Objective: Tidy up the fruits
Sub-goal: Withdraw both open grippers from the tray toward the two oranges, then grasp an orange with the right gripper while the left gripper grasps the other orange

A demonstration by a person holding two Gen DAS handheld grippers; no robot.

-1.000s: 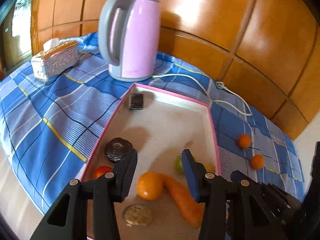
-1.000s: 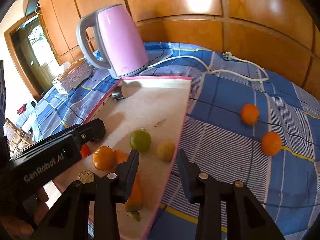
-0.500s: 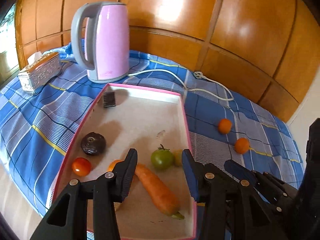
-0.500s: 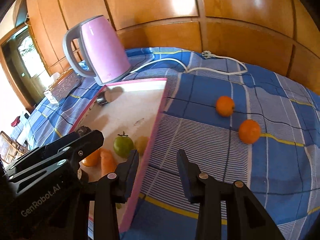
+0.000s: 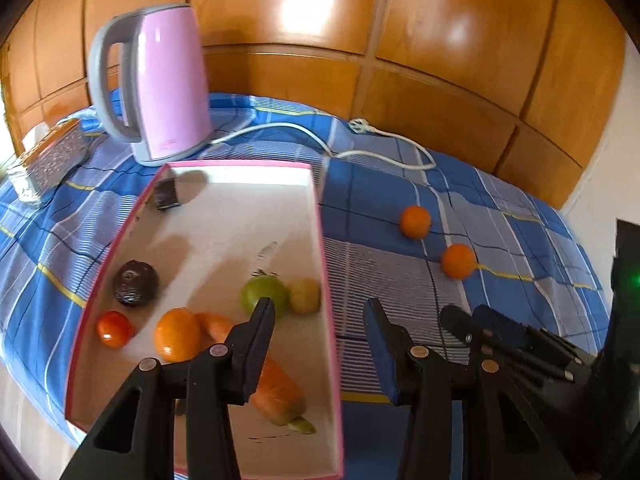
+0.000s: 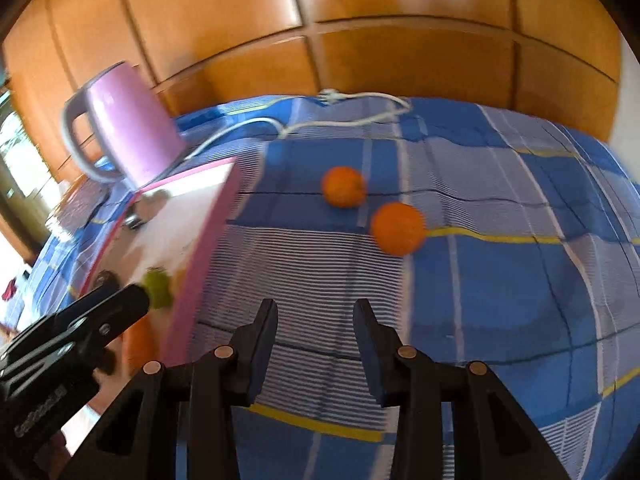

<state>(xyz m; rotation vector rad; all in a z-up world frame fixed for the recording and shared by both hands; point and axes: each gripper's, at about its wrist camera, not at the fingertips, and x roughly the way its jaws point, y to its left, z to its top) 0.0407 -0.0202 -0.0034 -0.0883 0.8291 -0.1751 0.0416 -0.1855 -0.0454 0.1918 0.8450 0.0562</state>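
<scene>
Pink-rimmed tray (image 5: 327, 344) lay on the blue plaid cloth (image 5: 400, 288), long axis running from near edge toward the pink kettle (image 5: 160, 84) at the far end; kettle's white cord (image 5: 360, 152) trailed right across the cloth. In the tray: carrot (image 5: 276, 392) lay diagonal, thick end near-right w/ green stub, other end toward an orange (image 5: 177, 334); red tomato (image 5: 115, 329) just left of that orange; green tomato (image 5: 264, 295) touching a small yellowish fruit (image 5: 305, 295) by the right rim; dark round item (image 5: 135, 282) near left rim; small dark block (image 5: 166, 195) in far-left corner. Two oranges (image 6: 344, 192) (image 6: 397, 229) sat on the cloth right of the tray, close together but apart, w/ nothing between them and the right gripper (image 6: 316, 332); it was open, empty, above the cloth. Left gripper (image 5: 320, 332) was open, empty, straddling the tray's right rim. Silver tissue box (image 5: 52, 156) left of kettle.
</scene>
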